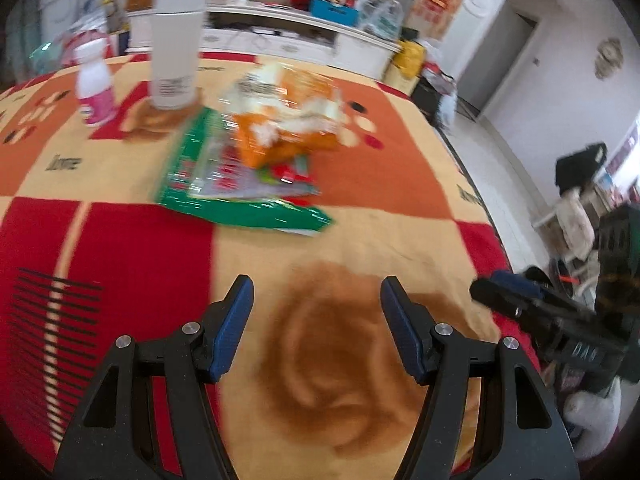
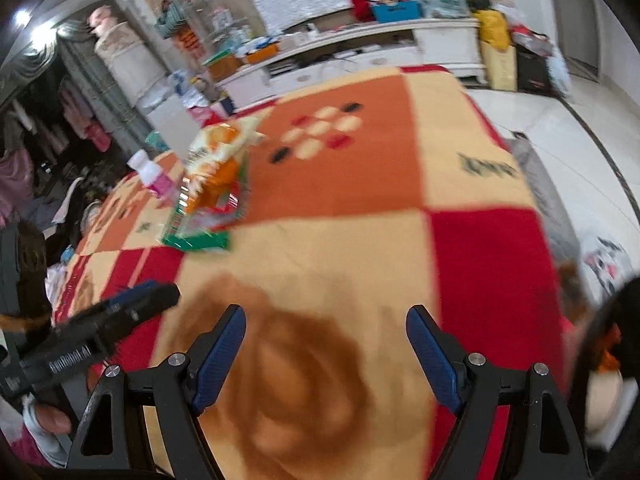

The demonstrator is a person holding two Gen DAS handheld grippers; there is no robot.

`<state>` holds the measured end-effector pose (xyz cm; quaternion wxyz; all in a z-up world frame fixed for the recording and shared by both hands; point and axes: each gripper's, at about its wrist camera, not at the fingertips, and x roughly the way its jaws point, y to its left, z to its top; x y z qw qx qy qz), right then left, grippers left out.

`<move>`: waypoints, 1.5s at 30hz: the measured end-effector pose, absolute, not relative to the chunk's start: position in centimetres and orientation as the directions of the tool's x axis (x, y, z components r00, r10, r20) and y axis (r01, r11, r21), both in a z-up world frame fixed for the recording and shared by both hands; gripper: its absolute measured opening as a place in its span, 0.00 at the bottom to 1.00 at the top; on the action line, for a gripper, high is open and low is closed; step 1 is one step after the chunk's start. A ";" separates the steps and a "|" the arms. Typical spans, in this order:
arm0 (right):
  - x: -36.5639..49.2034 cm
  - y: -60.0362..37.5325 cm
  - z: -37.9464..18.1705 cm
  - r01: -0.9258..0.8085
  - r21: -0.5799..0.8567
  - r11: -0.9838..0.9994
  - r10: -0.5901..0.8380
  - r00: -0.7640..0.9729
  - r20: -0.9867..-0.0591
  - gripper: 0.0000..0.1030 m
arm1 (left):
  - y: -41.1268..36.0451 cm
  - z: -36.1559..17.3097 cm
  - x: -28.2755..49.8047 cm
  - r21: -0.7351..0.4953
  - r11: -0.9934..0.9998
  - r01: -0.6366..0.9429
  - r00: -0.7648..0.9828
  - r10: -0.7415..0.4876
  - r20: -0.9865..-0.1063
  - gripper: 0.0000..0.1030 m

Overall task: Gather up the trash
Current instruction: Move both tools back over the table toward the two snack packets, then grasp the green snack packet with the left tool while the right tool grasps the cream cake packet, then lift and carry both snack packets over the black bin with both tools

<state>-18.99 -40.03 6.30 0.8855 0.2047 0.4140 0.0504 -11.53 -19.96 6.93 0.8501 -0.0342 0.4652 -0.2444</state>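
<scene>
Both views are daylit and fairly bright, with soft, even light and hardly any hard shadow on the checked blanket (image 1: 360, 232). Motion blur smears nearly everything beyond the near foreground — the pile of wrappers (image 1: 256, 152) at centre and the white bottle (image 1: 176, 56) at upper left of the left wrist view are streaked. The fisheye lens bends straight edges and leaves dark vignetted corners. In the right wrist view two ceiling lights (image 2: 34, 26) flare at upper left — that side is dim, the white floor (image 2: 568, 136) at right nearly washed out.
</scene>
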 end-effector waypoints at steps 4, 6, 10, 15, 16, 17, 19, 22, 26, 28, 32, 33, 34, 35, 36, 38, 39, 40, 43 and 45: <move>-14.4 -37.8 7.6 0.023 0.419 0.908 0.303 0.656 -0.691 0.78 | -17.3 7.1 -10.2 -0.271 0.900 0.340 0.474 -0.413 -0.778 0.63; -12.2 -36.8 8.1 -0.005 0.425 0.905 0.324 0.656 -0.682 0.78 | -15.9 7.1 -9.5 -0.267 0.910 0.317 0.483 -0.397 -0.780 0.63; -6.9 -35.1 8.4 -0.027 0.441 0.897 0.355 0.640 -0.682 0.80 | -13.8 7.0 -8.3 -0.263 0.921 0.288 0.494 -0.378 -0.783 0.63; -2.6 -35.4 7.8 -0.015 0.506 0.862 0.397 0.641 -0.657 0.80 | -12.4 7.0 -6.8 -0.276 0.924 0.265 0.502 -0.377 -0.778 0.63; -1.8 -35.7 7.4 -0.010 0.523 0.852 0.407 0.641 -0.651 0.80 | -12.3 7.1 -6.4 -0.280 0.923 0.263 0.501 -0.379 -0.778 0.63; -1.2 -35.8 7.1 -0.004 0.537 0.843 0.415 0.639 -0.648 0.78 | -12.2 7.1 -6.0 -0.285 0.922 0.263 0.501 -0.383 -0.776 0.63; -0.5 -36.3 6.3 -0.011 0.579 0.815 0.453 0.635 -0.626 0.49 | -12.2 7.2 -5.5 -0.293 0.919 0.263 0.501 -0.389 -0.773 0.63; -0.1 -36.2 5.8 -0.036 0.611 0.791 0.493 0.629 -0.601 0.39 | -12.3 7.4 -4.2 -0.304 0.916 0.261 0.509 -0.398 -0.763 0.63; -0.6 -35.9 6.1 -0.087 0.613 0.785 0.511 0.650 -0.562 0.29 | -13.0 6.8 -2.2 -0.310 0.913 0.266 0.494 -0.405 -0.769 0.63; -1.0 -36.2 6.3 -0.090 0.599 0.796 0.498 0.661 -0.562 0.27 | -13.5 6.3 -1.3 -0.318 0.909 0.271 0.480 -0.414 -0.774 0.63; -2.3 -37.6 6.5 -0.073 0.591 0.803 0.472 0.683 -0.557 0.25 | -14.6 5.0 0.2 -0.317 0.908 0.274 0.458 -0.413 -0.787 0.63; -2.8 -38.2 6.5 -0.066 0.594 0.802 0.468 0.687 -0.555 0.25 | -14.9 4.7 0.5 -0.327 0.903 0.279 0.446 -0.424 -0.788 0.63; -3.4 -38.6 6.6 -0.063 0.595 0.801 0.466 0.689 -0.555 0.25 | -15.2 4.3 0.7 -0.340 0.897 0.283 0.430 -0.436 -0.791 0.62; -4.0 -39.0 6.6 -0.060 0.593 0.803 0.463 0.689 -0.558 0.25 | -15.4 4.0 1.1 -0.353 0.892 0.283 0.414 -0.446 -0.794 0.62; -4.7 -39.4 6.7 -0.055 0.586 0.808 0.457 0.686 -0.566 0.25 | -15.6 3.6 1.3 -0.370 0.885 0.283 0.399 -0.459 -0.794 0.57; -6.1 -40.6 6.8 -0.038 0.572 0.820 0.437 0.688 -0.580 0.25 | -16.1 3.0 1.6 -0.383 0.881 0.279 0.374 -0.467 -0.801 0.34; -6.6 -41.2 6.7 -0.026 0.569 0.822 0.428 0.686 -0.588 0.25 | -16.2 3.1 1.5 -0.366 0.888 0.277 0.389 -0.452 -0.803 0.20; -7.3 -42.0 6.6 -0.002 0.568 0.823 0.419 0.678 -0.604 0.25 | -16.2 3.1 1.4 -0.365 0.888 0.280 0.387 -0.452 -0.803 0.12; -8.8 -43.3 6.1 0.037 0.559 0.828 0.398 0.663 -0.634 0.25 | -15.6 3.1 0.6 -0.390 0.879 0.274 0.362 -0.470 -0.805 0.09; -9.5 -43.8 5.8 0.045 0.542 0.839 0.392 0.642 -0.659 0.25 | -14.9 3.5 -0.6 -0.394 0.876 0.280 0.351 -0.475 -0.807 0.08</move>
